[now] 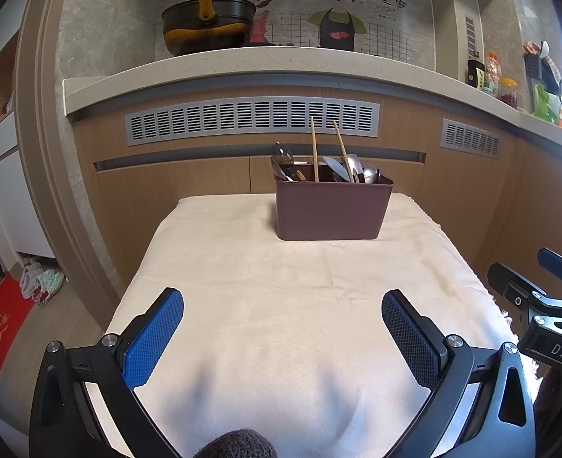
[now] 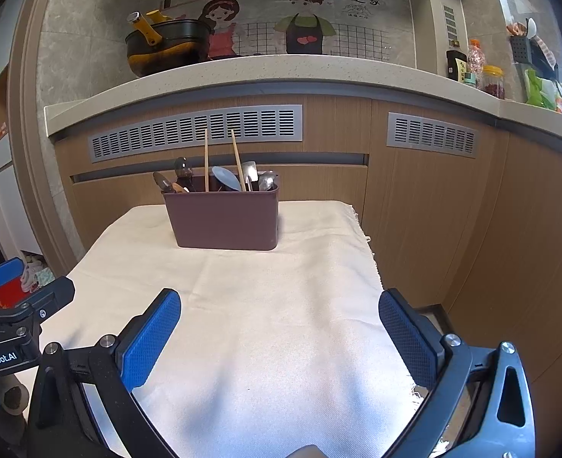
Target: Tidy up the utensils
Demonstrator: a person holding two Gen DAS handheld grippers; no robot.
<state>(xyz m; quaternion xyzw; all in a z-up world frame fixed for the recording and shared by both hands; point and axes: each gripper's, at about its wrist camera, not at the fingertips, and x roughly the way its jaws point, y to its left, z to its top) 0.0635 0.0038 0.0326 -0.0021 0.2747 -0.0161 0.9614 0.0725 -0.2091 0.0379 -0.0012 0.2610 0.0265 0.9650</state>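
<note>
Apparently at the outset or the close of sorting — nothing lying loose on the cloth-covered desk (image 1: 281,286). Left hand-held gripper (image 1: 282,307) and right hand-held gripper (image 2: 279,305) both spread wide, empty, well short of the brown caddy (image 1: 332,210). One caddy at the far end; two chopsticks (image 1: 314,149) upright inside, several spoons (image 2: 268,182) — exact count unclear. Next: probably a forward reach.
</note>
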